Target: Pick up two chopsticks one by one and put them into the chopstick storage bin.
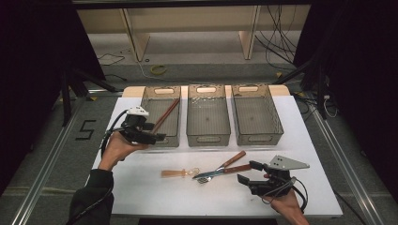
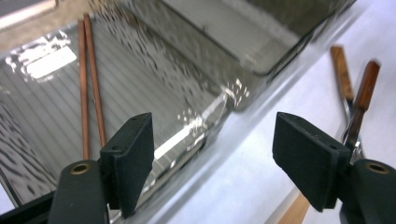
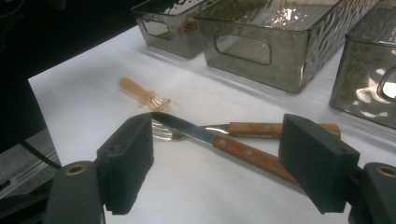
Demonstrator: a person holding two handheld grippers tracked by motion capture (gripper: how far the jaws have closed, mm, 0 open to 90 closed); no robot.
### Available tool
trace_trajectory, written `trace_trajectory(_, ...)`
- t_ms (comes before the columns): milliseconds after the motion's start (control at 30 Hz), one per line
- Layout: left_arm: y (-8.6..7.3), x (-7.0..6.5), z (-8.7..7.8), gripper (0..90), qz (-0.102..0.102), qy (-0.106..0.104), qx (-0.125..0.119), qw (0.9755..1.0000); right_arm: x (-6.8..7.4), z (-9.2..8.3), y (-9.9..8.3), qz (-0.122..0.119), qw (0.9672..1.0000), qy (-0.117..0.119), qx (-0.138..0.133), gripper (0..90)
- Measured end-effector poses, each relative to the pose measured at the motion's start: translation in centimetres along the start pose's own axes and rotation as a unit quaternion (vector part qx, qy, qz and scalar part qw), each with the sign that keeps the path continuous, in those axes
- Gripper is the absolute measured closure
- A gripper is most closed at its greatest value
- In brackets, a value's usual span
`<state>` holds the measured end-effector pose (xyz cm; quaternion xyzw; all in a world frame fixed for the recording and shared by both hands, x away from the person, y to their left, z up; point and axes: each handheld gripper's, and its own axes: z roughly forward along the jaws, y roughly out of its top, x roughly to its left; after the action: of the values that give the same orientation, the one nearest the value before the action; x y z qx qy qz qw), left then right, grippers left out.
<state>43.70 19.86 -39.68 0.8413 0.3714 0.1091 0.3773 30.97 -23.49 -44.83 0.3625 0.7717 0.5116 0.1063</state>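
Left tongs (image 1: 157,137) are hanging spread and empty at the left bin (image 1: 162,136), chopsticks (image 1: 165,115) lying inside; right tongs (image 1: 248,172), spread, are facing the knife (image 3: 219,144) and fork (image 3: 243,128) mid-frame on the worktop (image 1: 141,187), likely sorting next.

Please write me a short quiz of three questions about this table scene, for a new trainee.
1. True or false: the chopsticks lie in the left bin.
2. How many bins stand in the row?
3. Which lies nearest the right gripper? A) plastic spoon B) knife C) chopsticks

Key:
1. True; the pair leans inside that bin.
2. Three; the middle bin and the right bin hold nothing.
3. B; the knife's wooden handle points toward the open jaws, crossed with the fork.
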Motion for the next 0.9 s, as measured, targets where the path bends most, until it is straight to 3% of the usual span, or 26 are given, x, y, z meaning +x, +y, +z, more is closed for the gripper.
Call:
trace_trajectory(367,-1.5,-1.5,1.1,27.0,0.040,-0.016,0.057,0.9974,0.0,0.0,0.0,0.000,1.0000,0.000,0.000,27.1)
trace_trajectory(733,-1.9,-3.1,1.4,25.7,0.060,-0.028,0.071,0.9953,-0.4,-0.4,0.0,0.003,1.0000,-0.003,-0.007,27.1)
trace_trajectory(900,-2.2,-3.7,1.8,25.3,0.070,-0.037,0.085,0.9933,-0.4,-0.4,0.0,0.001,1.0000,-0.002,-0.007,27.1)
